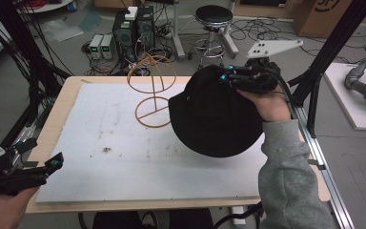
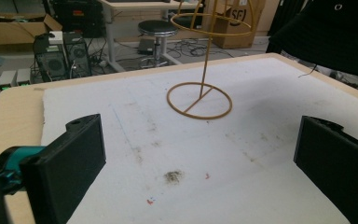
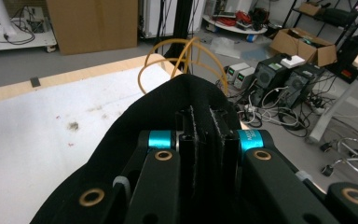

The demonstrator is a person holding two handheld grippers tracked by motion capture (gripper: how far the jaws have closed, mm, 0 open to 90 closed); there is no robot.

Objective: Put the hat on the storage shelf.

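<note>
A black bucket hat hangs in the air over the right half of the table, held by its brim. My right gripper is shut on the hat's edge at its top right; in the right gripper view the black jaws pinch the hat fabric between them. A yellow wire hat stand stands upright on the white sheet just left of the hat, its round base flat on the sheet. My left gripper rests at the table's front left corner, open, with nothing between its fingers.
The white foam sheet covers most of the wooden table and carries some dirt marks. Behind the table are a stool, power units and cables on the floor. A black frame post rises at the right edge.
</note>
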